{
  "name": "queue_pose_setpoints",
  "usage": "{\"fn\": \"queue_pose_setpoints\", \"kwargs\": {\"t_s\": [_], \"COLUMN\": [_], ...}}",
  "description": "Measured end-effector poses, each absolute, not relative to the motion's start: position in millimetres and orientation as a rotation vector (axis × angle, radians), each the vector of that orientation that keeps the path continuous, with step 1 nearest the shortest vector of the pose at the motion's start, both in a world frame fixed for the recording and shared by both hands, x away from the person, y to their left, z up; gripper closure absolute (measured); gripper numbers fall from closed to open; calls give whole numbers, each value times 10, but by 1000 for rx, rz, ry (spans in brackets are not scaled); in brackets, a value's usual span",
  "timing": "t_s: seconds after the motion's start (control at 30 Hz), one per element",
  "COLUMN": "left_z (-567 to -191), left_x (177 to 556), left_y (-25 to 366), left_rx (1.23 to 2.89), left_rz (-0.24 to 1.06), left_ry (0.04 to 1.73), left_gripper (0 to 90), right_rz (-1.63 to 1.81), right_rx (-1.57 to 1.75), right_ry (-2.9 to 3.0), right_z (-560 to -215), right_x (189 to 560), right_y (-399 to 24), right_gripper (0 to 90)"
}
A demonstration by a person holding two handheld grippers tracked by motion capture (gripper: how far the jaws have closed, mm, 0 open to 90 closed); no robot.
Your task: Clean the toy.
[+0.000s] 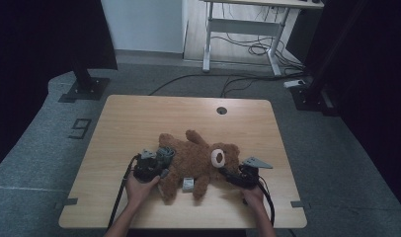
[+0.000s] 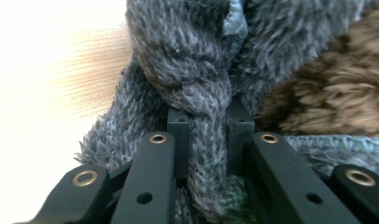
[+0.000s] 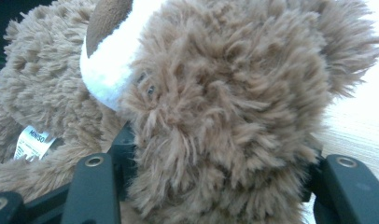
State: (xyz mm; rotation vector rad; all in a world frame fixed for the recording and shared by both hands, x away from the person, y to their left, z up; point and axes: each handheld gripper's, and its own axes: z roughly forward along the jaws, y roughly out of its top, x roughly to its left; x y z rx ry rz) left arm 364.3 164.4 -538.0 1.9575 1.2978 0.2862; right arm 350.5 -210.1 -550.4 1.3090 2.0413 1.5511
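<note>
Teddy bear (image 1: 198,160) lay on the table (image 1: 139,118) between both grippers — left gripper (image 2: 208,130) pinched its grey knitted garment (image 2: 197,70); right gripper (image 3: 215,154) clamped the bear's head (image 3: 225,93) between its jaws.

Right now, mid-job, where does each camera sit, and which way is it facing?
High view: fixed above the person's side, looking forward and down at the table; both forearms, left gripper and right gripper flank the teddy bear.
Left gripper view: rides the left gripper, looking along its jaws, clamped on a grey knitted fabric beside brown fur.
Right gripper view: rides the right gripper, facing the bear's head between its jaws.
Shared: the bear's white label appears in the high and right gripper views.
</note>
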Motion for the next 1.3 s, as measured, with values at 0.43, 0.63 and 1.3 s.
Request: {"fn": "queue_pose_setpoints", "kwargs": {"t_s": [0.43, 0.63, 1.3], "left_z": [-4866, -4518, -4673], "left_x": [3498, 3470, 3895], "left_y": [1741, 1432, 842], "left_rx": [1892, 1869, 1967], "left_rz": [364, 364, 433], "left_ry": [1200, 1072, 1077], "left_gripper": [766, 763, 763], "right_rz": [1555, 1552, 1438], "right_rx": [1313, 1315, 1263], "right_ry": [2042, 2038, 1944], "right_z": [-5506, -5503, -5482], "right_x": [3511, 3507, 3603], "right_y": [-2111, -2103, -1886], "right_gripper": [394, 395, 397]}}
